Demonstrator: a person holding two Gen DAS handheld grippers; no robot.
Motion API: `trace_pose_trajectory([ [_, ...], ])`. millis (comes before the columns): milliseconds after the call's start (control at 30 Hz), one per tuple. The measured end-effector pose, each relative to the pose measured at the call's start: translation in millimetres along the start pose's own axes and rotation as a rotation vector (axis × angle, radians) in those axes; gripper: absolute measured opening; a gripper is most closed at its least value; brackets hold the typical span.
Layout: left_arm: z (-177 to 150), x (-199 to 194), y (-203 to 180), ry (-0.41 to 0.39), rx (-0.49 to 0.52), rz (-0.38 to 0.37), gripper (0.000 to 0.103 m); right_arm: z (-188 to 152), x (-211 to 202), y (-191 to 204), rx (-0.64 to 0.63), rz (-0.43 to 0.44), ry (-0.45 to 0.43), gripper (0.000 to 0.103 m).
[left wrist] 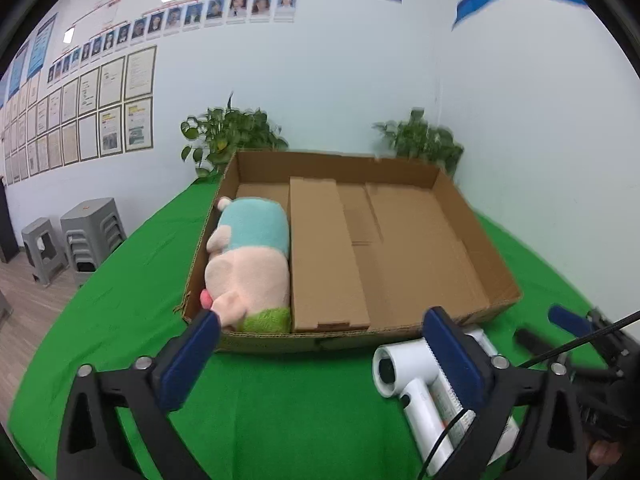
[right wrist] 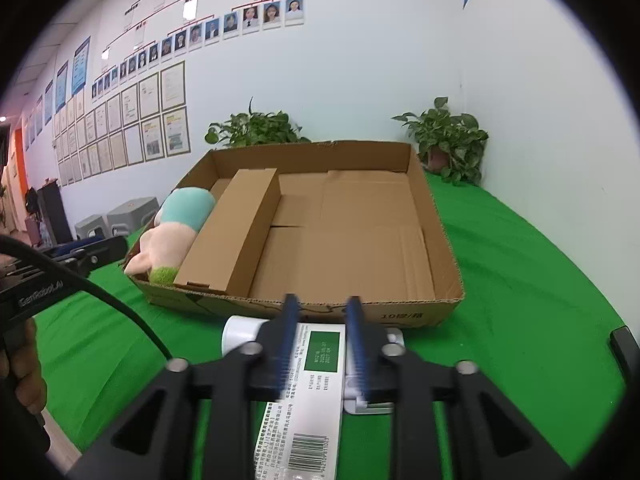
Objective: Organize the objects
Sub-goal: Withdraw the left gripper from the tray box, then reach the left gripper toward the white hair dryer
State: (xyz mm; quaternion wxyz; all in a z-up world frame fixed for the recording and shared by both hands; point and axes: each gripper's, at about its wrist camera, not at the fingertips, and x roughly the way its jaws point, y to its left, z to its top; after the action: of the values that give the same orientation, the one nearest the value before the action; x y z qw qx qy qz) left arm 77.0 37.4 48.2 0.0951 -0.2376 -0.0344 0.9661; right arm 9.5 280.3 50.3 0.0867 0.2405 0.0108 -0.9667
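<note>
Two hand-held grippers, left wide open, right astride toothpaste box.

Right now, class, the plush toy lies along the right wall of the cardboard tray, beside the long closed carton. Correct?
Not quite. The plush toy lies along the left wall of the cardboard tray, beside the long closed carton, as the left wrist view shows.
</note>
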Motion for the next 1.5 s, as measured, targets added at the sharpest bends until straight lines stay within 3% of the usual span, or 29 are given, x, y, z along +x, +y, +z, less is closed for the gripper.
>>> trace_pose_trajectory([
  [33, 0, -1, 2, 0.000, -0.008, -0.017, 0.101, 0, 1, 0, 0.006, 0.014, 0.002, 0.095],
  [67, 0, -1, 2, 0.008, -0.009, -0.020, 0.101, -1, 0, 0, 0.018, 0.029, -0.010, 0.100],
  [133, -1, 0, 4, 0.016, -0.004, -0.007, 0.101, -2, 0, 1, 0.014, 0.032, -0.010, 0.102],
  [333, -4, 6, 13, 0.053, -0.033, -0.033, 0.101, -5, 4, 6, -0.004, 0.103, 0.007, 0.102],
  [800, -13, 28, 20, 0.116, -0.044, -0.044, 0.101, -22, -17, 31, -0.123, 0.277, -0.053, 0.102],
  [1067, -15, 38, 22, 0.137, -0.048, -0.072, 0.101, -29, -21, 38, -0.154, 0.304, -0.045, 0.102],
  [1367, -14, 65, 27, 0.194, -0.086, -0.164, 0.101, -38, -25, 51, -0.206, 0.342, -0.035, 0.102],
  [1500, -16, 87, 21, 0.257, -0.092, -0.252, 0.101, -44, -22, 62, -0.238, 0.362, -0.002, 0.100],
])
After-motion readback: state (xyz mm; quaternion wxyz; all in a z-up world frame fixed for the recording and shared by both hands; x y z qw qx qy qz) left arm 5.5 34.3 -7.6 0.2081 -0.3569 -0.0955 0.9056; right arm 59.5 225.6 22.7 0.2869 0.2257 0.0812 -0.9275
